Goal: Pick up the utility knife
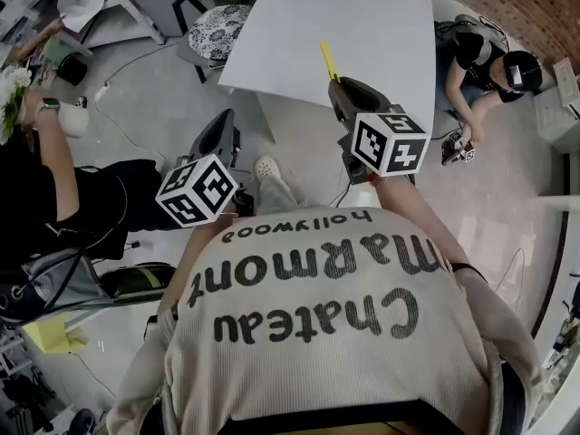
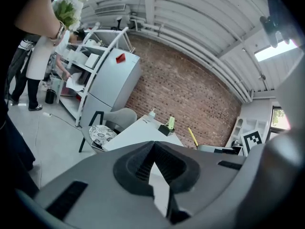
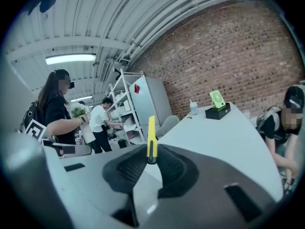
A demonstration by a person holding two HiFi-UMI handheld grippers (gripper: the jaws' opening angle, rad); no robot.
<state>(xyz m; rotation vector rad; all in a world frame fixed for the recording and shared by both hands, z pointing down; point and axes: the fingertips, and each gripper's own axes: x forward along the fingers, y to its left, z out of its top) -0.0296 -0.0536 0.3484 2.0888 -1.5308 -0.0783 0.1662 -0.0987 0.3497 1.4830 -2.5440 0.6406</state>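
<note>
Already I'm pinching the knife [image 3: 151, 137] in the right tongs [image 3: 153, 159] above the worktop [image 1: 362, 34], the left tongs [image 2: 153, 148] pressed together and empty, so I'm judging the pick-up done and needing only a steady grip next.

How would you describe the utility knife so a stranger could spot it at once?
Find the big white table, then the right gripper in front of it. The utility knife is the slim stick gripped between its jaws. Its bright yellow sets it apart from the grey jaws and white table.
</note>
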